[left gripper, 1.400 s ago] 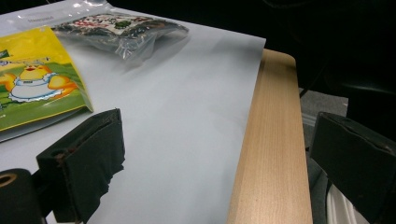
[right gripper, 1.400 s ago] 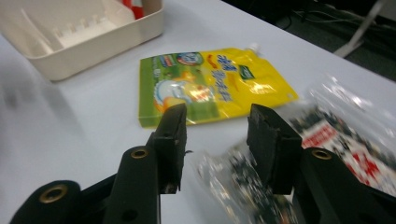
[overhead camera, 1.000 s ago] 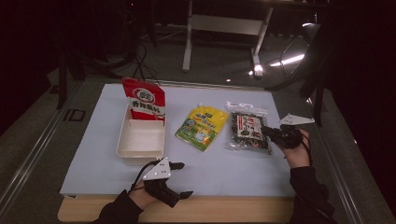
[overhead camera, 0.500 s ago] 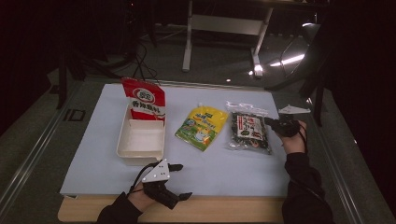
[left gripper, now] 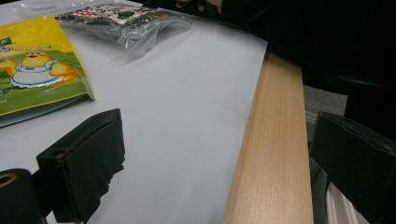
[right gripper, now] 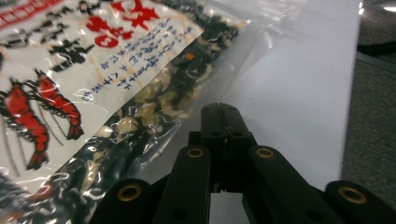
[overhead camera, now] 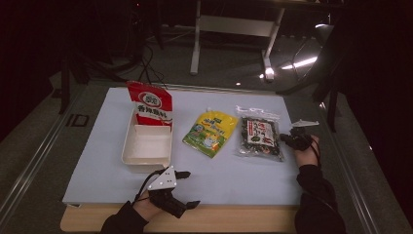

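On a white sheet (overhead camera: 243,180) over a wooden table (overhead camera: 234,225) in a dim room, our right gripper (overhead camera: 284,140) has its jaws pressed together, empty, at the edge of the dark shrimp packet (overhead camera: 259,136). Our left gripper (overhead camera: 186,188) gapes wide over the table's near edge. Farther left lie the yellow bag (overhead camera: 210,132) and white tray (overhead camera: 147,146).

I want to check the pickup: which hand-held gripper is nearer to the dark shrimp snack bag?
Right. The right hand-held gripper is at the shrimp snack bag's edge; the left hand-held gripper is at the table's near edge.
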{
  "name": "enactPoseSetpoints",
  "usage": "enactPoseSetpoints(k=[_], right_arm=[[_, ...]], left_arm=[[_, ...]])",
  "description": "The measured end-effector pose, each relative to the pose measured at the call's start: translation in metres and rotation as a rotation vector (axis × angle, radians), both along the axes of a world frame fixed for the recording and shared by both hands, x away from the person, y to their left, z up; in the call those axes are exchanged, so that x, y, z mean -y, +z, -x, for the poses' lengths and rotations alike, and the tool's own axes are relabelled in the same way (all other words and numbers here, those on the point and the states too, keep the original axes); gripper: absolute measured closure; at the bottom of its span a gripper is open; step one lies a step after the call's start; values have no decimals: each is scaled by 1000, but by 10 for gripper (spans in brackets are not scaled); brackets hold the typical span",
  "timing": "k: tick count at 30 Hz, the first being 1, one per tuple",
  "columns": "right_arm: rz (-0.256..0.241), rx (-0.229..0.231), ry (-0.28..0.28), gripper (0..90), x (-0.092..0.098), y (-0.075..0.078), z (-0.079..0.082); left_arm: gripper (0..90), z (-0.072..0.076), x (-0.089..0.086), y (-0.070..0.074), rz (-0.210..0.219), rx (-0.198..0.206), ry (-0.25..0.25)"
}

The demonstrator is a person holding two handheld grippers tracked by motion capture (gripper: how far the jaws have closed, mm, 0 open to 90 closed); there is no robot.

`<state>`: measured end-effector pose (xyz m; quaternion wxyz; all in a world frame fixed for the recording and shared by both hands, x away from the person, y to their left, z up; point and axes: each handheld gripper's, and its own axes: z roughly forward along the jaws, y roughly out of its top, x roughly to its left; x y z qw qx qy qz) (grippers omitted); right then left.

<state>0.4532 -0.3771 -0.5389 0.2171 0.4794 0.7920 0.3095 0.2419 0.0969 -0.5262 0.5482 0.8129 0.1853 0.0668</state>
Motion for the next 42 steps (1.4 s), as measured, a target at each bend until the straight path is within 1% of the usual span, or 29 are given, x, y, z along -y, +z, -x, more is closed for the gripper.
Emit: enactPoseSetpoints(k=[2, 6, 8, 9, 11, 13, 14, 15, 17, 21, 23, 24, 25, 26, 27, 29, 30, 32, 33, 35, 36, 37, 38, 39, 40, 41, 42], right_arm=[[-23, -4, -4, 900, 0, 0, -1], [-31, -4, -6, 900, -2, -1, -1], [-26, 0, 3, 900, -5, -1, 0], [-50, -5, 15, 900, -7, -2, 0], [-46, -5, 27, 900, -11, -2, 0], [-64, -18, 37, 900, -15, -2, 1], [-64, -18, 37, 900, -15, -2, 1], [-54, -14, 38, 900, -18, -1, 2], [-63, -8, 37, 900, -21, -1, 5], [-64, 4, 38, 900, -20, 1, 7], [-69, 17, 33, 900, -20, 6, 8], [-83, 24, 34, 900, -20, 9, 7], [-91, 47, 44, 900, -23, 18, 6], [-91, 47, 44, 900, -23, 18, 6], [-105, 45, 75, 900, -29, 27, 3], [-102, 47, 82, 900, -32, 29, 1], [-130, 38, 108, 900, -39, 34, -4], [-134, 40, 114, 900, -43, 35, -6], [-125, 48, 116, 900, -51, 39, -12], [-125, 48, 116, 900, -54, 40, -14], [-102, 54, 118, 900, -61, 42, -21], [-102, 54, 118, 900, -61, 42, -21], [-91, 59, 117, 900, -65, 43, -24], [-82, 65, 111, 900, -69, 44, -29], [-77, 63, 98, 900, -72, 45, -33], [-66, 58, 93, 900, -77, 47, -41], [-59, 57, 88, 900, -79, 48, -44]], left_arm=[[43, 0, 0, 0, 0, 0, -1], [43, 0, 0, 0, 0, 0, -3], [43, 0, 0, 0, 1, -1, -4], [43, 0, 0, 0, 1, -1, -4], [43, 0, 0, 0, 1, -1, -4], [43, 0, 0, 1, 2, -1, -4], [43, 0, 0, 1, 0, 1, -3], [43, 0, 0, 1, 2, 0, -3], [43, 0, 0, 1, 2, -1, -5], [43, 0, 0, 1, 2, -1, -5], [43, 0, 0, 1, 1, 1, -4], [43, 0, 0, 1, 3, 1, -4], [43, 0, 0, 1, 3, 1, -5], [43, 0, 0, 1, 2, 1, -5], [43, 0, 1, 1, 4, 0, -5], [43, 0, 1, 0, 2, 0, -5], [43, 0, 1, 0, 1, 1, -5], [43, 0, 1, 1, 3, 0, -4], [43, 1, 0, 1, 2, 1, -4], [43, 1, 0, 1, 4, 0, -2], [43, 1, -1, 0, 4, -1, 0], [43, 1, -1, 0, 4, -1, 0], [43, 2, -1, 0, 2, -1, 1], [43, 2, -2, 0, 1, 0, 3], [43, 3, -2, 0, 4, -4, 7], [43, 3, -3, 0, 3, -3, 10], [43, 3, -4, 0, 3, -4, 12]])
